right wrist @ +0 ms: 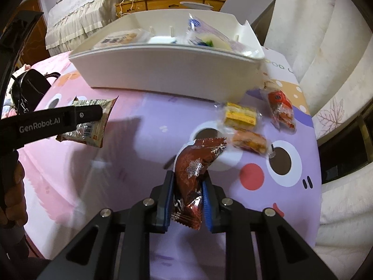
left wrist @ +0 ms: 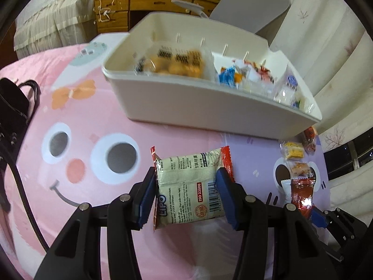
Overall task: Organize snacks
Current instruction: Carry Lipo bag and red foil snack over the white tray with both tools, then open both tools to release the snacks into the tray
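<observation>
Here the left gripper (left wrist: pixel 186 196) is clamped on a cream LiPO biscuit packet (left wrist: pixel 190 186), its blue pads (left wrist: pixel 146 200) pressing both short sides, the packet lifted clear of the cartoon-printed pink and purple cloth (left wrist: pixel 93 116). The right gripper (right wrist: pixel 187 200) is squeezed tight on a dark red foil snack with silver snowflakes (right wrist: pixel 194 170), which stands nearly upright between its jaws, also off the cloth. Both grippers tilt steeply downward; in the right wrist view a hand (right wrist: pixel 14 186) shows at the left edge, behind the left gripper's black body. Just beyond the red snack lie three loose ones: a yellow wrapped cake (right wrist: pixel 240 116), an orange one (right wrist: pixel 250 141) and a red-orange packet (right wrist: pixel 281 109). Farther back stands a white divided bin (left wrist: pixel 209 107); its left compartment holds a bag of golden pastries (left wrist: pixel 177 63), its right compartments small blue, white and orange packets (left wrist: pixel 244 74).
</observation>
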{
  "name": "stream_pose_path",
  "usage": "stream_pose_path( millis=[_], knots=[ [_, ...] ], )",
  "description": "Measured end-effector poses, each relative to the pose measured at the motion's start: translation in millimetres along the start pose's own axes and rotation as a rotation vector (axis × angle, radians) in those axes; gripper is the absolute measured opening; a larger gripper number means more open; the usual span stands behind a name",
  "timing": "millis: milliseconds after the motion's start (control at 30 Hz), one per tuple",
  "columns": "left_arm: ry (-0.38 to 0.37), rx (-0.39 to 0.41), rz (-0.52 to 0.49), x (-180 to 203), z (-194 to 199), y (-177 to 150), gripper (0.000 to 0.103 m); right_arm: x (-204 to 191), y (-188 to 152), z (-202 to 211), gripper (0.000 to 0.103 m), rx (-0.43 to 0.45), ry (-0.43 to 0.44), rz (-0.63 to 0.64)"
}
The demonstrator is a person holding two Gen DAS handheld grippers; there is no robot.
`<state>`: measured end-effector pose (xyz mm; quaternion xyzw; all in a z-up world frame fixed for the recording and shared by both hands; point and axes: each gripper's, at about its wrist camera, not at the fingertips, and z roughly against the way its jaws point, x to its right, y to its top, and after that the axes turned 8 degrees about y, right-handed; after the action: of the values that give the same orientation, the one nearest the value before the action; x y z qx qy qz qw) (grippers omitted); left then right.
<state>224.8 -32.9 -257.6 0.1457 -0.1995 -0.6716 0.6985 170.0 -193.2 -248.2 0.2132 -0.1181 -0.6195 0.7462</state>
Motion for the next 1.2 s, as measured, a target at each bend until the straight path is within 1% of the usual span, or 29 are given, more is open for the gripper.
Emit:
stream_pose_path(
  millis=[233, 333, 533, 633, 733, 967, 1000, 1033, 1133, 1200],
  knots=[
    [-0.001, 0.052, 0.0, -29.4, 29.0, 23.9, 0.05, -27.8, 23.3, 14.6, 0.021, 0.059, 0.021, 0.007],
    [-0.015, 0.079, 0.001, -39.8, 40.8, 38.0, 0.05, -39.0, 36.4, 19.1, 0.021, 0.083, 0.036, 0.009],
    [-0.047, 0.146, -0.024, -52.9, 63.2, 68.2, 0.05, -62.4, 70.4, 34.3, 0.021, 0.168, 0.051, 0.037],
    [-0.061, 0.166, -0.044, -54.5, 65.9, 84.3, 0.05, -68.1, 88.1, 40.1, 0.022, 0.212, 0.055, 0.043],
    [-0.08, 0.208, -0.071, -55.9, 68.0, 106.0, 0.05, -72.6, 105.0, 42.1, 0.022, 0.254, 0.041, 0.055],
    [-0.107, 0.258, -0.1, -51.2, 54.9, 165.4, 0.05, -66.5, 143.1, 34.1, 0.022, 0.303, -0.013, 0.038],
    [-0.108, 0.263, -0.108, -49.4, 52.3, 172.5, 0.047, -65.0, 147.7, 33.4, 0.022, 0.309, -0.026, 0.033],
    [-0.112, 0.269, -0.119, -47.0, 49.5, 180.5, 0.033, -63.1, 152.6, 32.5, 0.022, 0.313, -0.041, 0.027],
    [-0.13, 0.254, -0.135, -39.7, 37.2, 204.0, 0.031, -56.3, 166.4, 29.9, 0.022, 0.329, -0.071, 0.007],
    [-0.169, 0.245, -0.13, -37.5, 30.1, 213.2, 0.031, -53.8, 170.7, 28.6, 0.022, 0.33, -0.087, -0.002]
  ],
)
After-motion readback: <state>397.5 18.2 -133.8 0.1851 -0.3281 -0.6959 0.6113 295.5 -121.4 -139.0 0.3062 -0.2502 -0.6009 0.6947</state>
